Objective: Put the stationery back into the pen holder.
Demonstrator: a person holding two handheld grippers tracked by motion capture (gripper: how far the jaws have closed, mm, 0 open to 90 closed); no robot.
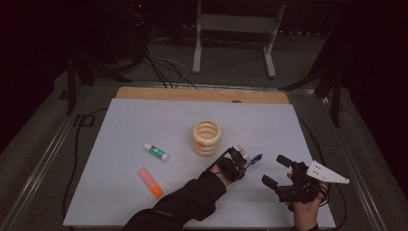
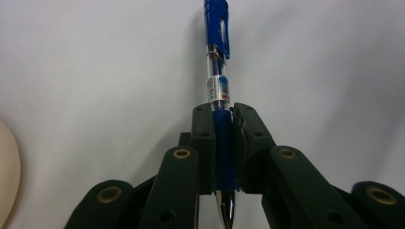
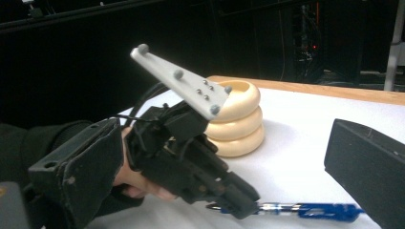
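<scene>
A blue pen (image 1: 255, 158) is clamped between the jaws of my left gripper (image 1: 242, 159), just right of a cream stack of rings (image 1: 207, 138). In the left gripper view the pen (image 2: 220, 86) runs straight out between the pads, with the left gripper (image 2: 223, 114) shut on its barrel. Seen from the right gripper view, the pen (image 3: 315, 210) lies level, low over the white sheet, and the ring stack (image 3: 237, 119) stands behind it. My right gripper (image 1: 274, 170) stands open to the right, its fingers (image 3: 367, 160) wide apart with nothing between them.
A white and green glue stick (image 1: 156, 151) and an orange highlighter (image 1: 151, 183) lie on the white sheet (image 1: 144, 120) at the left. A wooden table edge (image 1: 202, 94) runs along the back. Cables and stand legs sit on the floor beyond.
</scene>
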